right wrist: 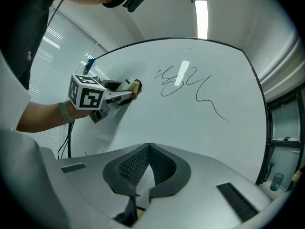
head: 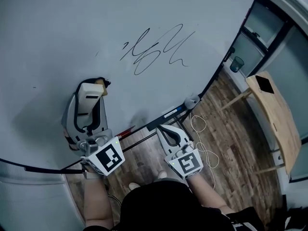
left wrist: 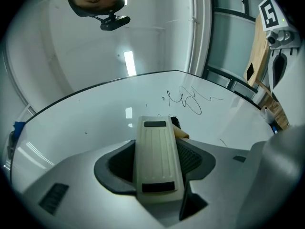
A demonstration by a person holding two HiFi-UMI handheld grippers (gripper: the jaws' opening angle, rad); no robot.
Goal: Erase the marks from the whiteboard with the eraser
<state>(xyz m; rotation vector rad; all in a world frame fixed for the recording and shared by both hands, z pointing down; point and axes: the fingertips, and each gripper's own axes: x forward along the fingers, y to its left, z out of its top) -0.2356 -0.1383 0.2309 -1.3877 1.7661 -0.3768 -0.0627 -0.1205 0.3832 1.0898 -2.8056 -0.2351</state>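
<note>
Left gripper (head: 89,102): jaws clamped on eraser (left wrist: 157,159), felt end toward whiteboard (head: 48,32). Marks (head: 156,49): ahead of it and to its right, apart from eraser. Right gripper (right wrist: 148,149): jaws together, nothing between; sits to the left gripper's right, by the board's lower edge.

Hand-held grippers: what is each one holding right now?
Left hand-held gripper: closed on the eraser.
Right hand-held gripper: closed, holding nothing.

Head view looks steeply down onto the whiteboard (head: 57,28) & floor (head: 231,119). Left gripper view sits close to board, facing scribble (left wrist: 190,101); right gripper view sees same scribble from farther back.
</note>
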